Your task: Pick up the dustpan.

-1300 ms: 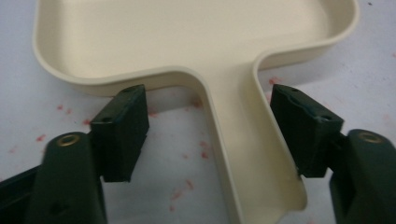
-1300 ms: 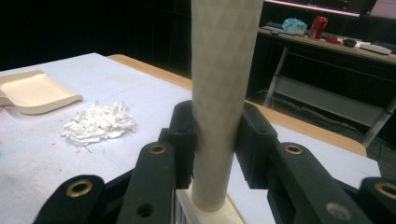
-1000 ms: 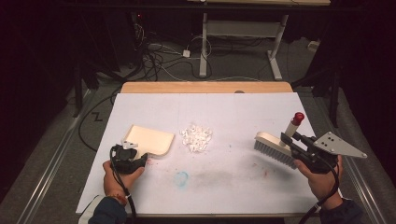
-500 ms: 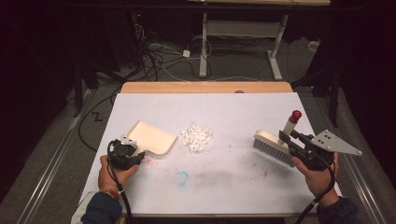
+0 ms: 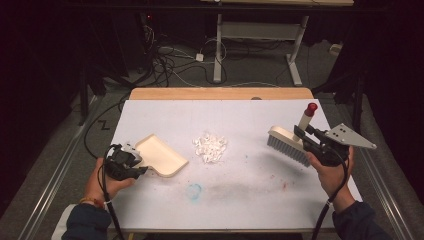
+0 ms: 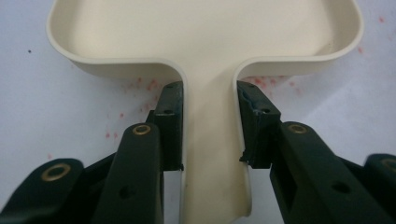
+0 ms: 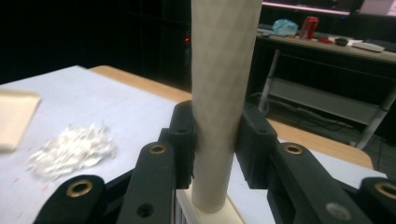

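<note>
In the high view, a cream dustpan (image 5: 161,156) is seen lying flat on the white table (image 5: 240,200) toward its left edge, with its short handle pinched by the left gripper (image 5: 131,161) and its open mouth turned toward a small heap of white scraps (image 5: 210,147) near the table's middle. Near the right edge, a hand brush (image 5: 287,144) is held by the right gripper (image 5: 306,135), bristles down, its red-capped handle rising and leaning toward the far right corner. In the left gripper view, the black jaws are shown pressed against both sides of the dustpan (image 6: 205,42) handle, just below where it widens into the tray; the long axis runs straight away from the jaws. The pan is judged to be light, stiff, smooth plastic that could slip if held loosely, so the narrow neck is taken as the best place to hold. In the right gripper view, the jaws are closed on the textured, near-upright handle of the brush (image 7: 219,93) low down, close to its base; the scraps (image 7: 70,151) lie to the left. The brush is judged light and rigid, with soft bristles; the scraps look featherlight and easily scattered.
</note>
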Action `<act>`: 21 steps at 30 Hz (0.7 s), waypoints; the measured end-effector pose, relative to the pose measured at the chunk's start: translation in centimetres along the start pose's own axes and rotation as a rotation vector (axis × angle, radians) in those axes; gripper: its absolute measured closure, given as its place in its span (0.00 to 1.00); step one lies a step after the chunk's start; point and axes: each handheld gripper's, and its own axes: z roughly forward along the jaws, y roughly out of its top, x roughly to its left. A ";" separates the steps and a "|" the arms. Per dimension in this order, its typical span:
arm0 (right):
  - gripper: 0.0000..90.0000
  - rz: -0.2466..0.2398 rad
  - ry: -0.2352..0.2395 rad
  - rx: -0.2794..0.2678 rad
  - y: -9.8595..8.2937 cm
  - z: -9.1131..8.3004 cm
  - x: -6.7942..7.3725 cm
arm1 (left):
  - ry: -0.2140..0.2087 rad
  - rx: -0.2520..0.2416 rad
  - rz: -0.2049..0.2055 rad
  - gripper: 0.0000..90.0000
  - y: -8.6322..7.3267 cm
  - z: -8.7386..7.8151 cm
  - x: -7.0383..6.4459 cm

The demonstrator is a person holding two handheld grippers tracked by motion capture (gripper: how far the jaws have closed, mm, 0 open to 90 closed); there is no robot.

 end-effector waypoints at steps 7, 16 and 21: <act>0.79 0.016 -0.018 -0.005 0.8 3.0 0.1 | -0.017 0.024 0.051 0.71 0.0 -0.5 -0.3; 0.79 0.004 -0.014 0.009 1.1 4.9 0.9 | -0.019 0.039 0.076 0.71 0.0 -0.5 -1.1; 0.79 0.040 0.001 0.018 1.2 6.4 1.3 | -0.018 0.042 0.080 0.71 -0.2 -0.5 -1.3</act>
